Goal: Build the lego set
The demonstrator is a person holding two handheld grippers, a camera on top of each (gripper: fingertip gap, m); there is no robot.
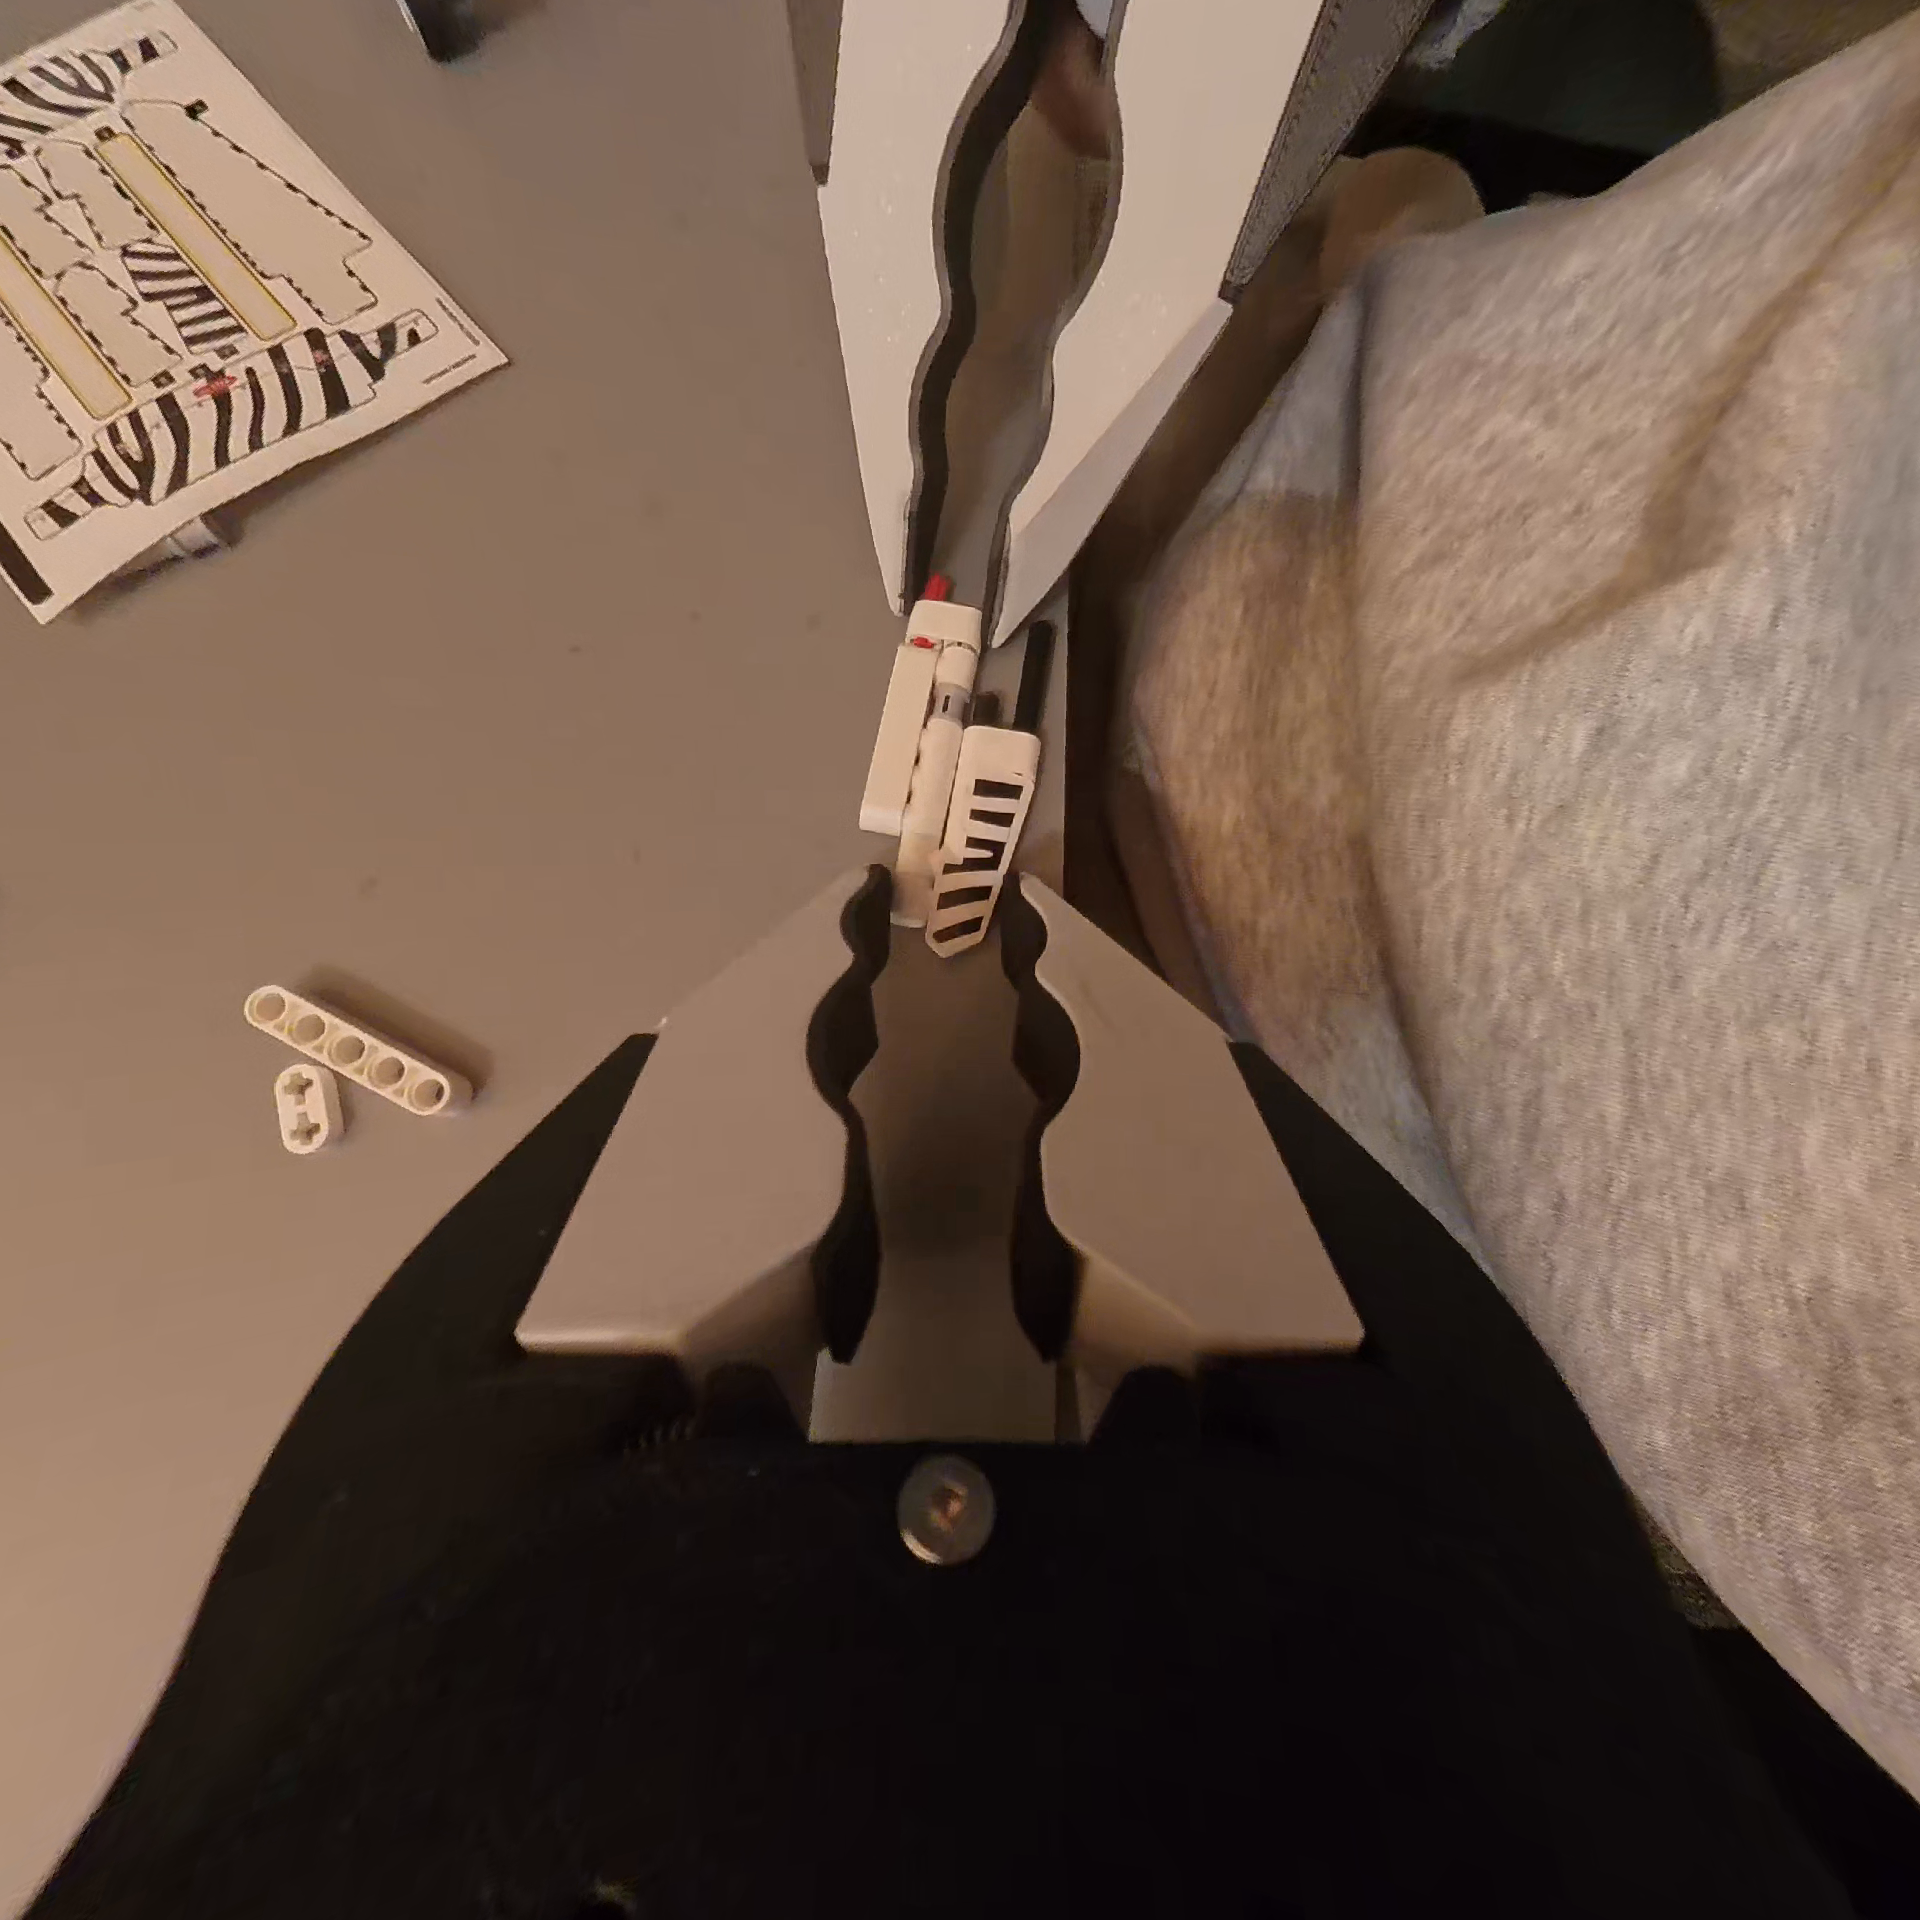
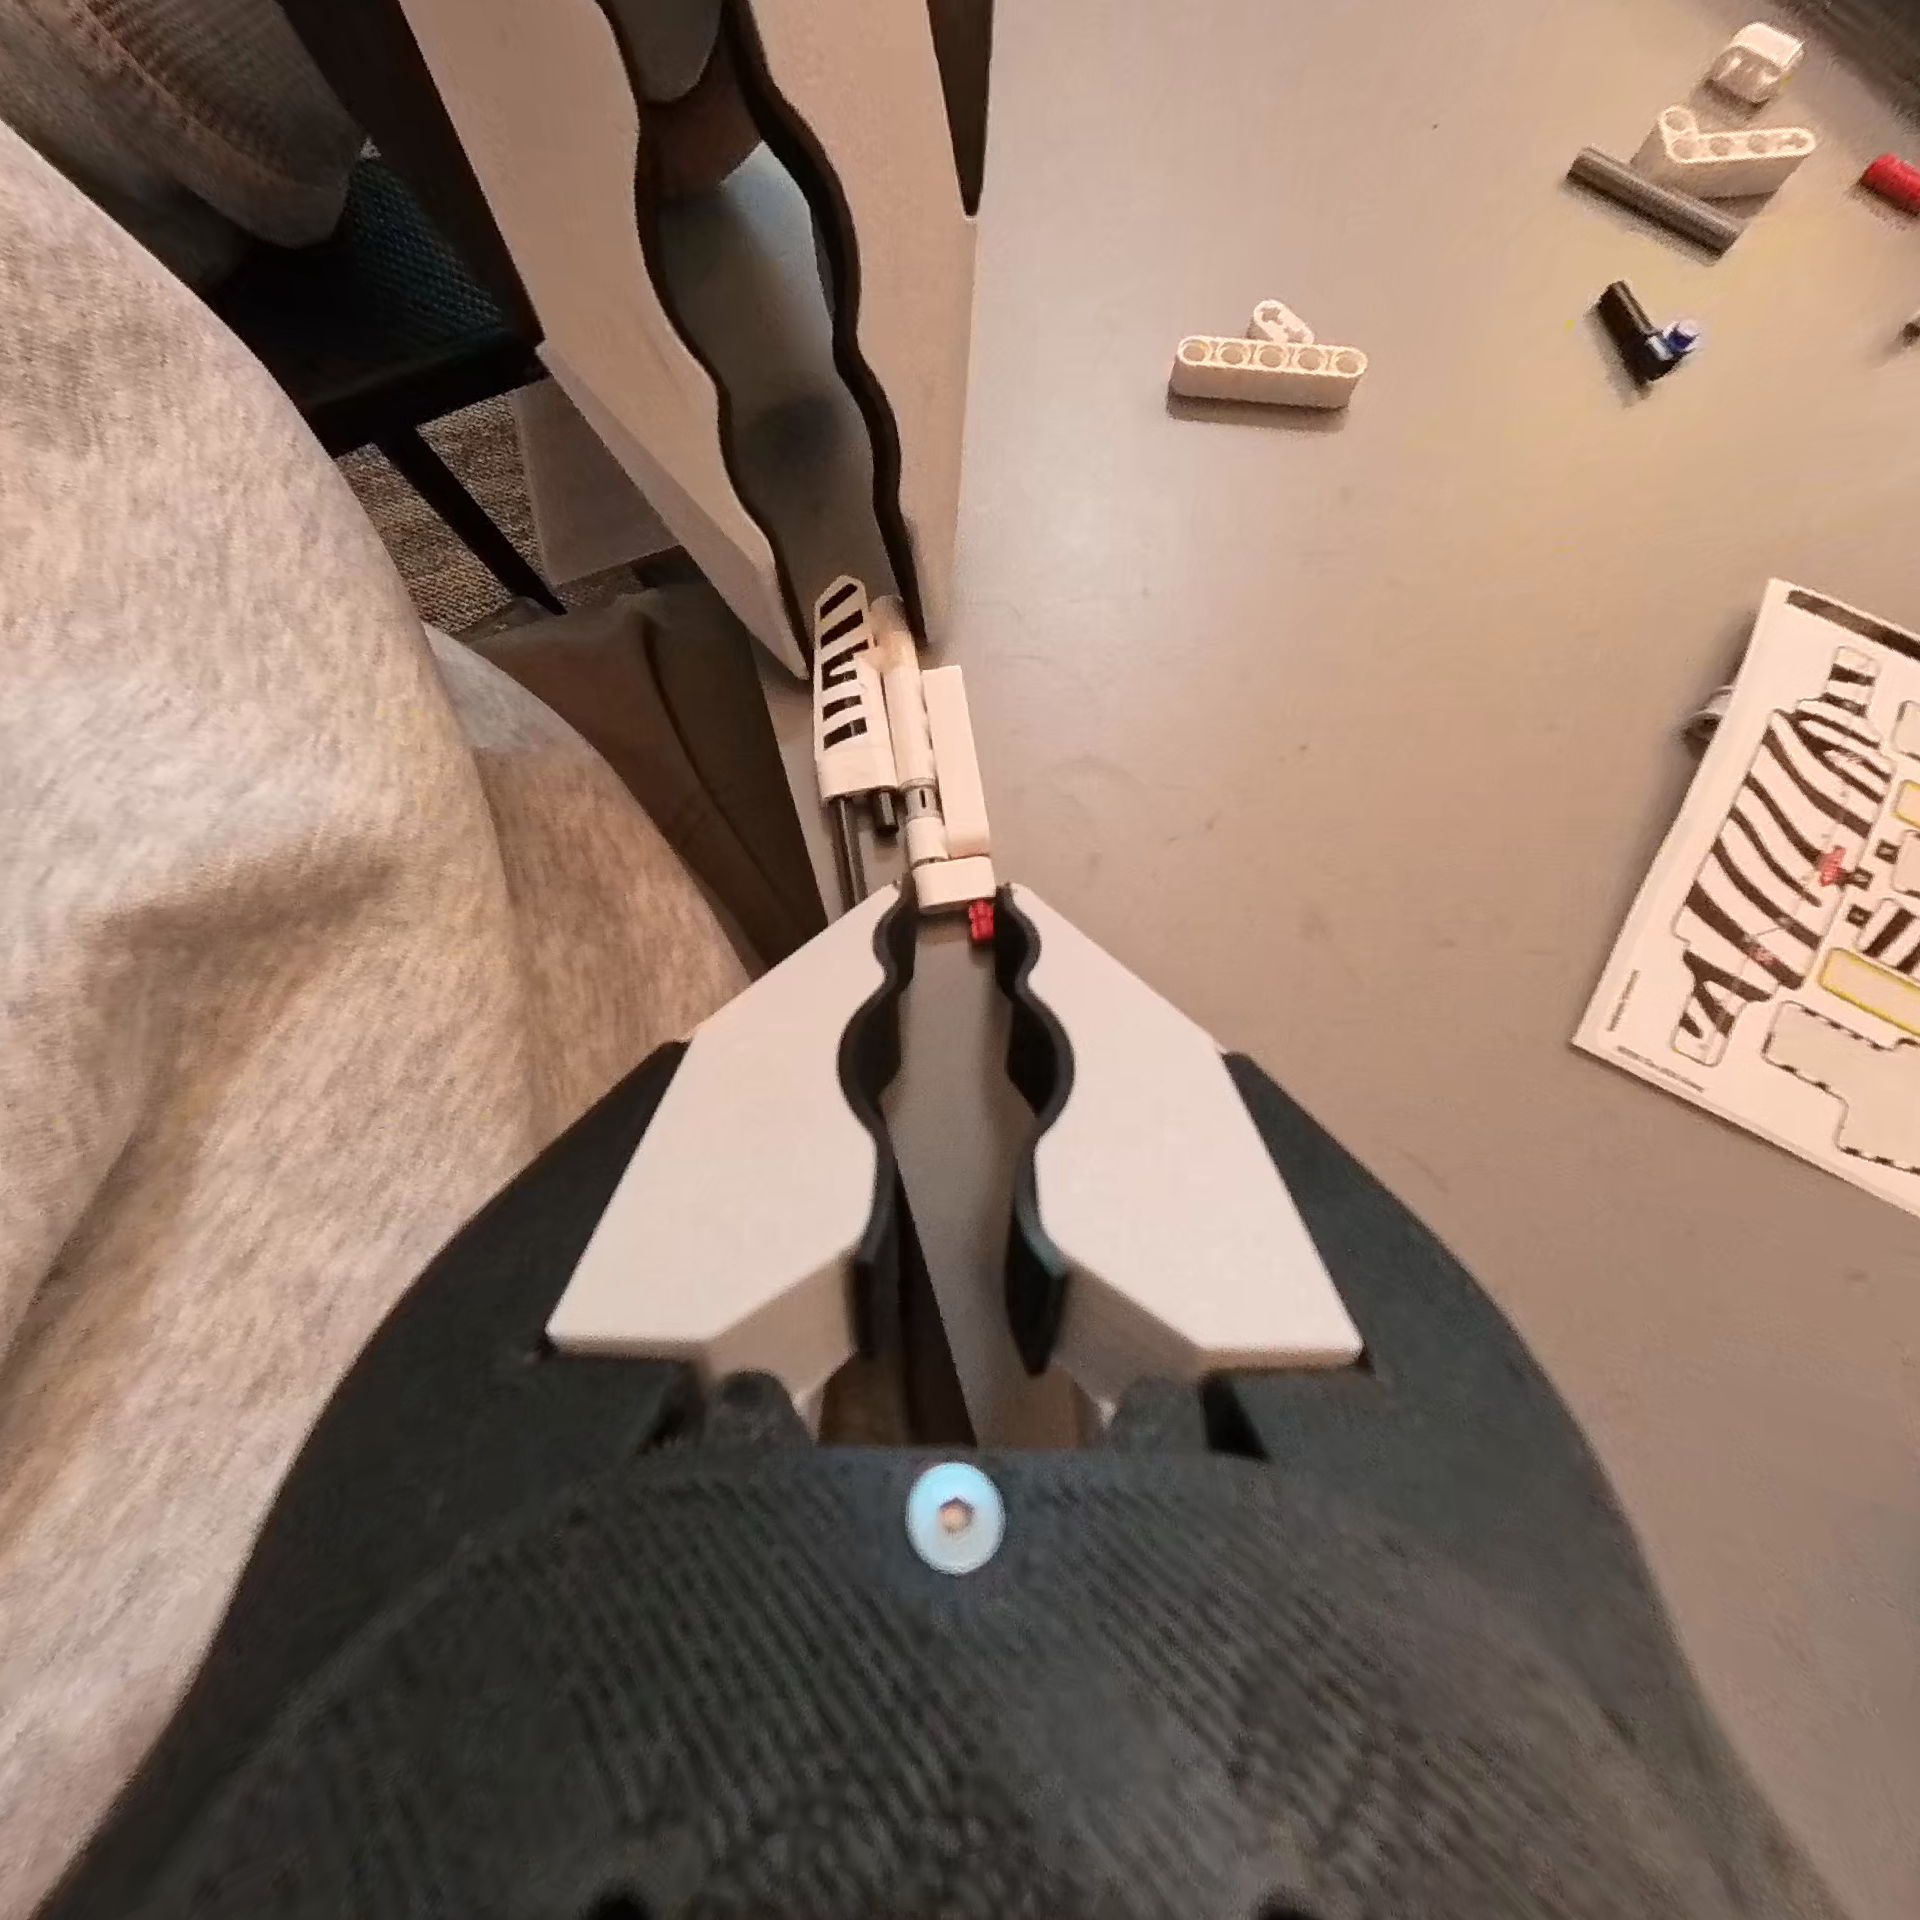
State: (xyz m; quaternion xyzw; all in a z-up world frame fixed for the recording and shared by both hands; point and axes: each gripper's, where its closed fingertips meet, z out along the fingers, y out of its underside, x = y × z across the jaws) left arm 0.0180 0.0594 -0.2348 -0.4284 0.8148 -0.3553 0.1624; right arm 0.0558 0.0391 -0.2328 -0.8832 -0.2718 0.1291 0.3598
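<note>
A small lego assembly (image 1: 935,748) of white beams, a zebra-striped panel (image 1: 977,842) and a black axle is held in the air between both grippers, over the table's near edge. My left gripper (image 1: 951,894) is shut on the end with the striped panel. The right gripper (image 1: 956,613) comes in from the top of the left wrist view. In the right wrist view my right gripper (image 2: 951,904) is shut on the assembly's (image 2: 914,748) white connector, next to a red pin (image 2: 977,920). The left gripper (image 2: 860,644) holds the far end there.
On the grey table (image 1: 520,779) lie a zebra-striped sticker sheet (image 1: 208,312) (image 2: 1787,883), a white five-hole beam (image 1: 358,1049) (image 2: 1273,364) and a small two-hole piece (image 1: 310,1112). Farther off are a grey axle (image 2: 1652,213), a white bent beam (image 2: 1735,151) and a black connector (image 2: 1636,332). A person's grey garment (image 1: 1558,727) is beside the edge. Spacing between my two grippers at the tips: around 5 centimetres.
</note>
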